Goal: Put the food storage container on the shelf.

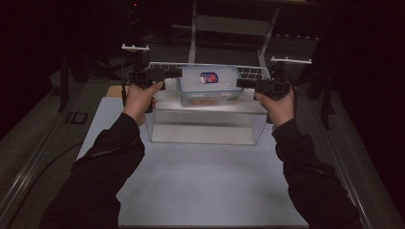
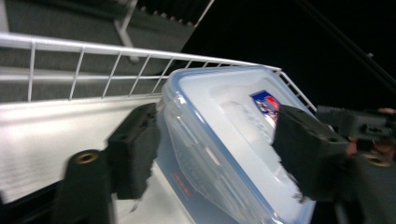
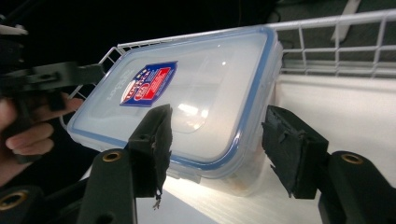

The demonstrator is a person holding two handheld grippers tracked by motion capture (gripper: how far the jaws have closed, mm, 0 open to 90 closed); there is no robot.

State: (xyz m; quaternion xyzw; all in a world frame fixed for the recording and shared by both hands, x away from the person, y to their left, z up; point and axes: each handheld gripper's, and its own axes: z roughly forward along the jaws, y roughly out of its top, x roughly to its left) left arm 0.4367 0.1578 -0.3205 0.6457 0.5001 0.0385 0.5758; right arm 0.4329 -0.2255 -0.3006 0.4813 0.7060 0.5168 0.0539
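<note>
A clear plastic food box (image 1: 207, 83) with a blue-rimmed lid and a red and blue label sits inside a white wire basket (image 1: 205, 126). My left gripper (image 1: 177, 73) points at the box's left end. In the left gripper view its jaws (image 2: 217, 154) stand open astride a corner of the box (image 2: 224, 135), one pad close beside the wall. My right gripper (image 1: 239, 83) is at the box's right end. Its jaws (image 3: 217, 144) are open around the near corner of the box (image 3: 205, 93), with a gap at the right pad.
The basket stands at the far part of a white board (image 1: 200, 176) on a grey table. Its wire rim (image 2: 93, 60) rises behind the box (image 3: 336, 42). A metal frame (image 1: 229, 28) stands beyond the basket. The surroundings are dark.
</note>
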